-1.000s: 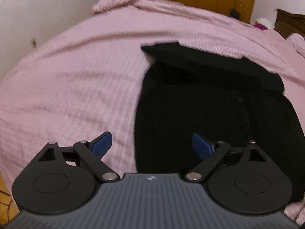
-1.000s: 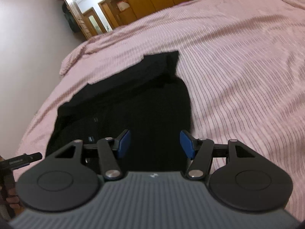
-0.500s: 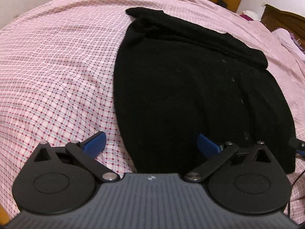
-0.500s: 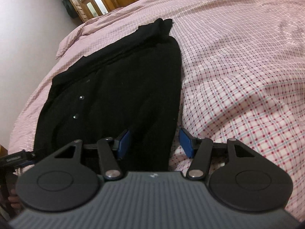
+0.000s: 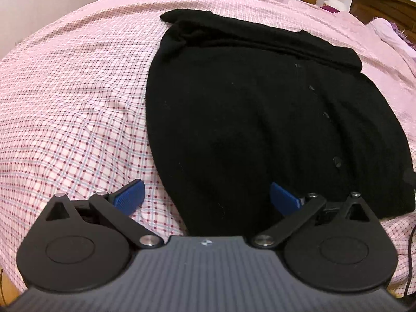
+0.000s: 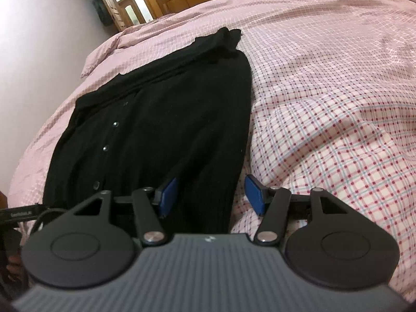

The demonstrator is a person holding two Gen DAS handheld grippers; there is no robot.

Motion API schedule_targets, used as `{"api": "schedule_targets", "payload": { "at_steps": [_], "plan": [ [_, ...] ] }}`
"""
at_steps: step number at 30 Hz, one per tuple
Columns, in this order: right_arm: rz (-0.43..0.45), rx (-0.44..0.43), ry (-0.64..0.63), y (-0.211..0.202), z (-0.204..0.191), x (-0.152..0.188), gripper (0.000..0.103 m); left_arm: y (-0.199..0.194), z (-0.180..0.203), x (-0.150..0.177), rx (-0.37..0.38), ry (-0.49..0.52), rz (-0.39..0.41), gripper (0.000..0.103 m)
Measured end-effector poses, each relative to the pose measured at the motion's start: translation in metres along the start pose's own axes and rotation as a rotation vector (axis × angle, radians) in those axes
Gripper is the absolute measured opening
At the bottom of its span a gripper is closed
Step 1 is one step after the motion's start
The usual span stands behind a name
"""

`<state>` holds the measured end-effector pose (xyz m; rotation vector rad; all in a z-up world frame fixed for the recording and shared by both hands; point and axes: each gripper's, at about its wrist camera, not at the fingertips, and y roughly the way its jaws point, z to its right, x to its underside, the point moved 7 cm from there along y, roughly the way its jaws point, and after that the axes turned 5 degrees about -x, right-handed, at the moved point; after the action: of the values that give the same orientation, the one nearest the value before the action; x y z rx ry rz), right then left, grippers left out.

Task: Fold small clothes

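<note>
A black cardigan [image 5: 260, 119] lies flat on the checked bedspread [image 5: 72, 98]. The left gripper [image 5: 206, 195] and right gripper [image 6: 210, 191] are both spread wide over its near hem, pinching nothing. The knit looks soft, light and limp; the hem corners seem the best hold.

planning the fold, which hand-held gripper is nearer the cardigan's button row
Hard to call. Left hand-held gripper straddles the cardigan's left corner; right hand-held gripper straddles its right corner; the buttons lie between.
</note>
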<state>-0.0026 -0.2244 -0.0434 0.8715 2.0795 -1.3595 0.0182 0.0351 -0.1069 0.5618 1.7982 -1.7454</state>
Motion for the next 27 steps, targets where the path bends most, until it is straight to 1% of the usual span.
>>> {"api": "schedule_targets", "payload": {
  "at_steps": [5,8,13,16,18,19,20,21,22,23,24,25,26,27],
  "plan": [
    [0.017,0.011,-0.007,-0.001,-0.003,0.002,0.06,0.001,0.002,0.002,-0.007,0.006,-0.003,0.103],
    [0.025,0.013,-0.024,0.001,-0.007,0.003,0.065,0.005,0.005,0.001,-0.021,0.018,-0.002,0.103],
    [0.043,0.021,-0.029,0.003,-0.01,0.005,0.065,0.014,0.011,-0.004,-0.027,0.034,0.005,0.103],
    [0.018,0.052,-0.04,0.01,-0.01,0.005,0.065,0.019,0.019,-0.005,-0.059,0.072,-0.014,0.103],
    [0.012,0.075,-0.047,0.014,-0.013,0.004,0.065,0.02,0.022,-0.007,-0.052,0.065,-0.012,0.103],
    [0.011,0.079,-0.049,0.015,-0.014,0.004,0.066,0.019,0.021,-0.009,-0.031,0.044,-0.002,0.096],
    [0.01,0.07,-0.052,0.017,-0.016,0.003,0.068,0.016,0.02,-0.012,-0.001,0.016,0.011,0.08],
    [0.013,0.049,-0.052,0.017,-0.018,0.002,0.066,0.012,0.019,-0.013,0.019,-0.006,0.021,0.071],
    [0.019,0.022,-0.042,0.017,-0.019,0.001,0.058,0.007,0.016,-0.016,0.054,-0.035,0.035,0.051],
    [0.027,-0.02,-0.024,0.016,-0.02,0.0,0.036,0.003,0.014,-0.018,0.094,-0.067,0.042,0.042],
    [0.03,-0.053,-0.004,0.015,-0.021,0.0,0.027,-0.001,0.011,-0.02,0.138,-0.102,0.048,0.04],
    [0.03,-0.065,0.007,0.015,-0.02,0.001,0.022,-0.004,0.009,-0.022,0.161,-0.123,0.056,0.04],
    [0.026,-0.064,0.009,0.015,-0.02,0.002,0.022,-0.005,0.007,-0.023,0.165,-0.136,0.059,0.04],
    [0.021,-0.057,0.015,0.015,-0.019,0.003,0.022,-0.004,0.006,-0.022,0.15,-0.143,0.049,0.04]
  ]
}}
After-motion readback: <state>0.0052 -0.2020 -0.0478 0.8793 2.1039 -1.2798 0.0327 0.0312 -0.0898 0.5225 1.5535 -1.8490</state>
